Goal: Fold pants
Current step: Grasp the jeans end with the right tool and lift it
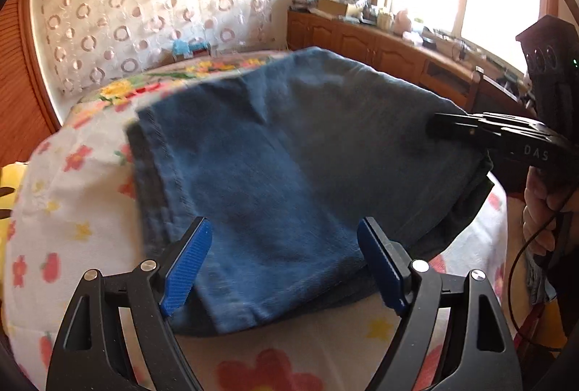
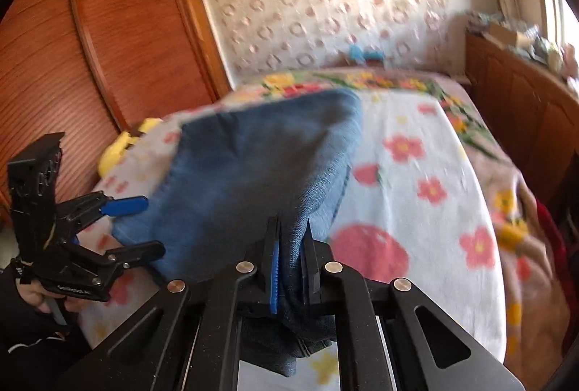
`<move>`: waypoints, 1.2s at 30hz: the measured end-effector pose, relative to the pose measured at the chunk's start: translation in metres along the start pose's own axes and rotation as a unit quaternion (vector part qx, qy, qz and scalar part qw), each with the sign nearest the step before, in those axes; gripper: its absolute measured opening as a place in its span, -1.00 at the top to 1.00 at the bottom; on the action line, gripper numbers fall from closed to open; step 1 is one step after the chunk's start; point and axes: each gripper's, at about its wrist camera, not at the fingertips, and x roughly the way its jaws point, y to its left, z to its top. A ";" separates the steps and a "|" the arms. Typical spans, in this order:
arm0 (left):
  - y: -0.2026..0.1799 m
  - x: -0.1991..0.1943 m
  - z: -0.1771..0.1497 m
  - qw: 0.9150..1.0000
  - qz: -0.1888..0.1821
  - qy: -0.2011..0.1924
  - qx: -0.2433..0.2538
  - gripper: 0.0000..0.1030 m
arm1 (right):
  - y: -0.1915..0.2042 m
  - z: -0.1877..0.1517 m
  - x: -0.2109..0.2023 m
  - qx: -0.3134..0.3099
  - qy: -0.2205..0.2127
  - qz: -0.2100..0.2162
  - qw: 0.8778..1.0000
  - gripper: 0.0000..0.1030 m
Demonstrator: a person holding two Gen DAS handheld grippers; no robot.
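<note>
Blue denim pants (image 1: 289, 156) lie folded on a flowered bedspread (image 1: 68, 210). My left gripper (image 1: 284, 228) is open at their near edge; denim lies between its blue pads (image 1: 188, 264), which do not press on it. My right gripper (image 2: 291, 224) is shut on a pinched fold of the pants (image 2: 253, 166), with cloth bunched behind its fingers. The left wrist view shows the right gripper (image 1: 432, 125) at the pants' right edge. Seen from the right wrist, the left gripper (image 2: 152, 224) straddles the pants' left edge, jaws apart.
The bedspread (image 2: 416, 174) runs back to a circle-patterned curtain (image 1: 144, 11). A wooden wardrobe (image 2: 108, 29) stands left, and a low wooden cabinet (image 1: 380, 43) with clutter sits under the window. A yellow item (image 2: 115, 148) lies at the bed's left edge. A hand (image 1: 542, 195) holds the right gripper.
</note>
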 end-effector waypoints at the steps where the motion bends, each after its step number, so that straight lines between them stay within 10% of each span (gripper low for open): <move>1: 0.003 -0.007 0.002 1.000 0.002 -0.006 -0.004 -0.62 | 0.006 0.005 -0.004 -0.008 -0.007 0.007 1.000 0.84; 16: 0.068 -0.068 -0.009 0.996 0.052 -0.049 -0.059 -0.62 | 0.091 0.039 0.010 -0.083 -0.023 0.086 0.993 0.84; 36: 0.128 -0.087 -0.031 0.988 0.090 -0.061 -0.110 -0.62 | 0.123 0.034 0.120 -0.120 0.095 0.148 0.977 0.84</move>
